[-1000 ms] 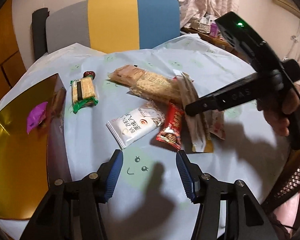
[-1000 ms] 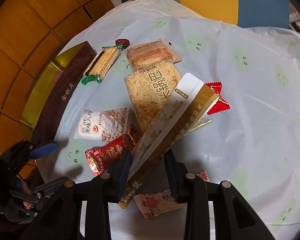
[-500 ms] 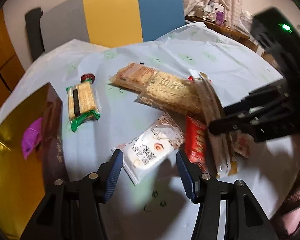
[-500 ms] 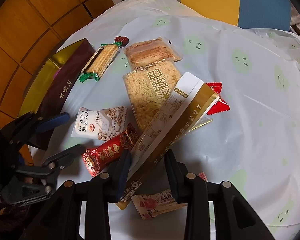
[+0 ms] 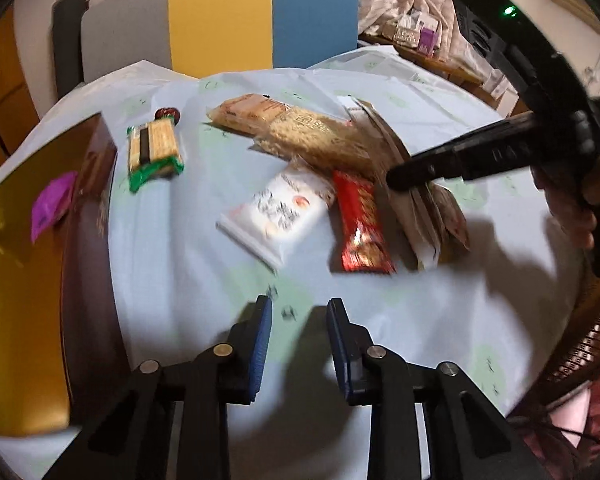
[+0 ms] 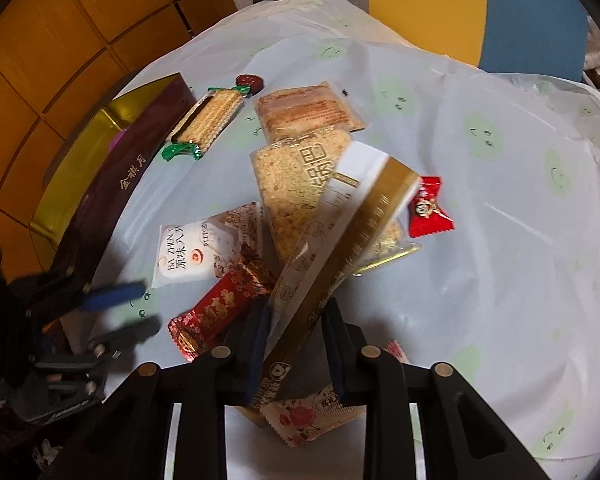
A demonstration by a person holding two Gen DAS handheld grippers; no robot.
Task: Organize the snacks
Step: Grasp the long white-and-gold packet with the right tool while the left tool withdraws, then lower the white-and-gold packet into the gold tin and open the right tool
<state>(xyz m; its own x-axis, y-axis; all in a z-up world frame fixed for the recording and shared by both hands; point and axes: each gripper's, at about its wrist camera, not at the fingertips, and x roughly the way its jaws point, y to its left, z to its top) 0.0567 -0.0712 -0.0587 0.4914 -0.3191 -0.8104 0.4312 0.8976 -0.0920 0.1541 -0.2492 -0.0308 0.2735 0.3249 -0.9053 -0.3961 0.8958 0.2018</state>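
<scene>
Gold-striped long sachet slants up and away between the right hand-held gripper's closing jaws, apparently pinched, while the left hand-held gripper narrows on nothing.

Tabletop: pale blue cloth, faint green smiley faces.
Box: maroon side with gold lettering, gold inside.
Purple wrapper in the box.
Wafer pack: tan biscuits, green twisted ends.
Long sachet: white with a gold band.
Small candy: red.
Bar: red, gold characters.
Pouch: white, brown print.
Rice-crisp pack: clear, golden-yellow contents.
Chair: grey, yellow and blue panels.
Tongs pads: blue on black.
</scene>
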